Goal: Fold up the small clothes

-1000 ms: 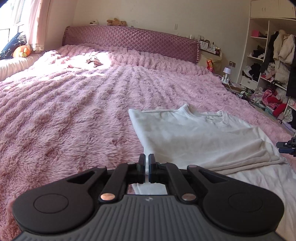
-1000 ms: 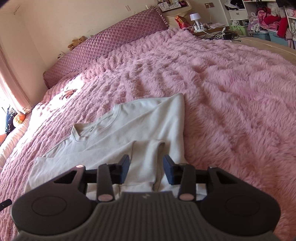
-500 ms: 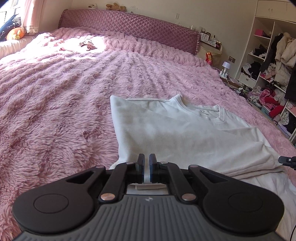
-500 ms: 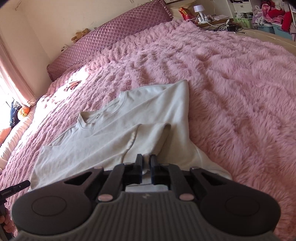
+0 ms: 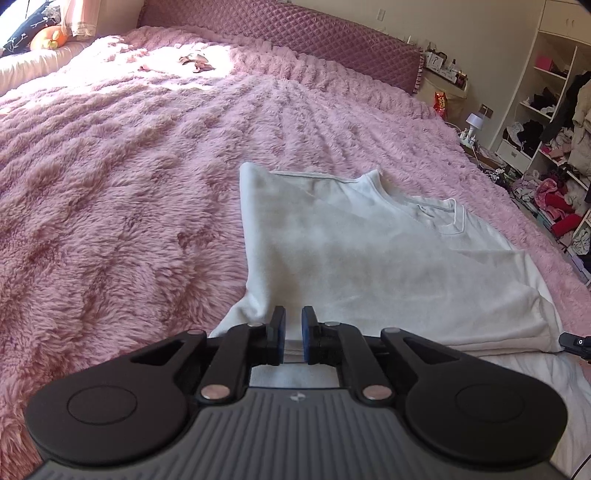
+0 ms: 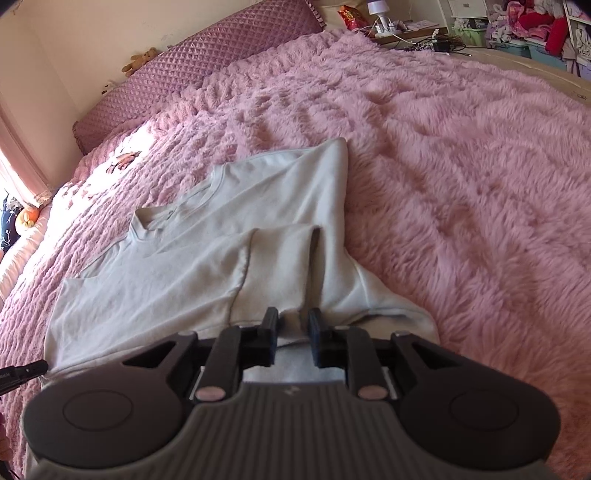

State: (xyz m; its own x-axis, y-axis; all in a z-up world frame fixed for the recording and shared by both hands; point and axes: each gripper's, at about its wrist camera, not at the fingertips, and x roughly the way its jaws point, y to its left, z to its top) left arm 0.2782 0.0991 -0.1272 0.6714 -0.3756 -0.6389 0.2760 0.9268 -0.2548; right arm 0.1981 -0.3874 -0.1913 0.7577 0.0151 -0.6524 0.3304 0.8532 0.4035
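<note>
Left wrist view: left gripper [image 5: 293, 339] jaws are opening, a narrow gap over the near hem of the white shirt [image 5: 369, 266] spread on the pink blanket [image 5: 129, 184]. Right gripper [image 6: 293, 339] jaws are also opening, with cloth between them.

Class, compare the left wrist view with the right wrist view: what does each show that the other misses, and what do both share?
Only the left wrist view shows the open shelves crammed with clothes. Only the right wrist view shows the teddy bear above the headboard and the folded-in sleeve. Both share the white shirt, the pink fluffy blanket and the quilted headboard. Both grippers' jaws are opening, with shirt fabric between them.
</note>
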